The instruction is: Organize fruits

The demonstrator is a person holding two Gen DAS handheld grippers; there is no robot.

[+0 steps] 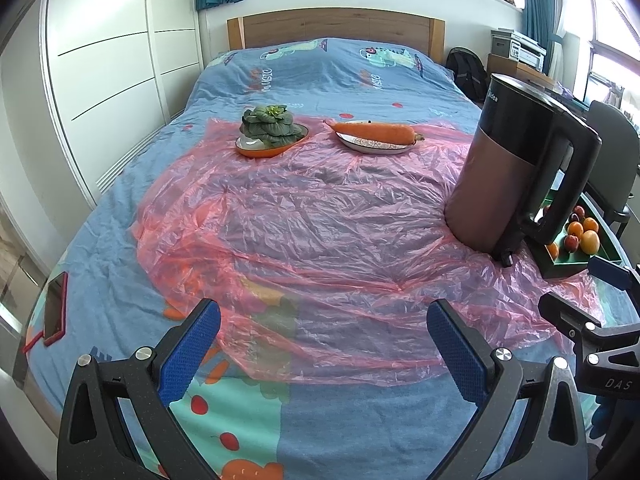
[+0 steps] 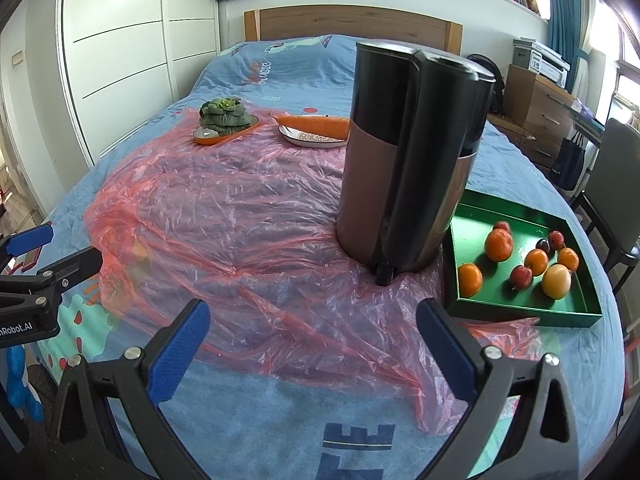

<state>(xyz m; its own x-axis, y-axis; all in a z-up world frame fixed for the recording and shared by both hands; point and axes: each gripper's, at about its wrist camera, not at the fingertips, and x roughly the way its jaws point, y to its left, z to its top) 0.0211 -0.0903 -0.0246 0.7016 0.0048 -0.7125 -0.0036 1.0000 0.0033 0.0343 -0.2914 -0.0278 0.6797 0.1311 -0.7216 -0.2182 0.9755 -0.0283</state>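
A green tray [image 2: 516, 308] at the right of the bed holds several small fruits: oranges [image 2: 499, 245], red ones [image 2: 521, 276] and a yellow one [image 2: 556, 281]. The tray also shows at the right edge of the left wrist view [image 1: 568, 266], partly behind the kettle. My left gripper [image 1: 323, 346] is open and empty above the near part of the bed. My right gripper [image 2: 313, 346] is open and empty, near and left of the tray. Each gripper shows in the other's view, the right [image 1: 580, 312] and the left [image 2: 52, 256].
A tall black and copper kettle [image 2: 408, 168] stands left of the tray on a pink plastic sheet [image 2: 224, 216]. Farther back, an orange dish with leafy greens [image 1: 271, 126] and a plate with a carrot [image 1: 374, 133]. A red phone [image 1: 55, 309] lies at the left edge. A chair [image 2: 612, 184] stands on the right.
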